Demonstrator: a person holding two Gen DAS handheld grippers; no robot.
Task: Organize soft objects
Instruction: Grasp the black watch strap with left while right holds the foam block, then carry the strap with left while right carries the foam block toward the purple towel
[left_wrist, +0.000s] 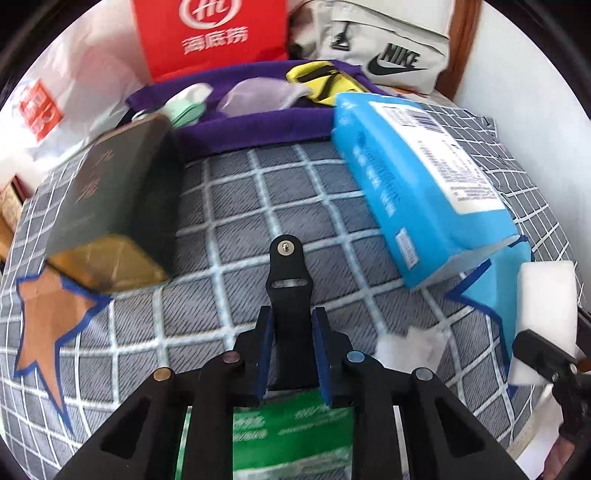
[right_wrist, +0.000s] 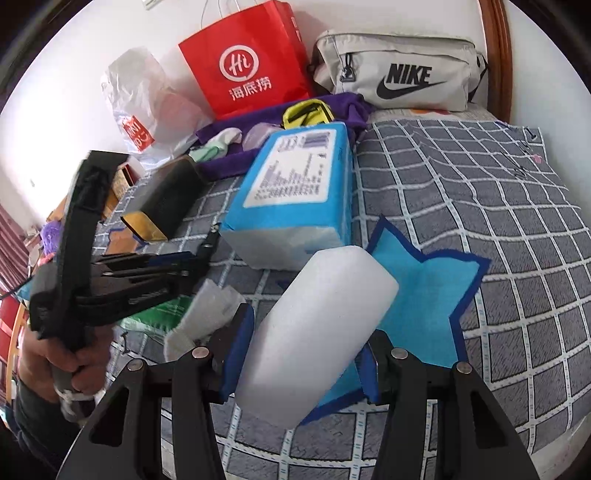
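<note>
The right gripper (right_wrist: 301, 354) is clamped on a white foam block (right_wrist: 317, 332), held over a blue star patch (right_wrist: 428, 295) on the checked bedcover (right_wrist: 480, 206); the left gripper (left_wrist: 291, 354) has its 2 fingers drawn together with nothing soft between them, above a green packet (left_wrist: 291, 439); a blue tissue pack (left_wrist: 417, 177) lies ahead; a dark box (left_wrist: 110, 192) lies left, by an orange star patch (left_wrist: 51, 317).
</note>
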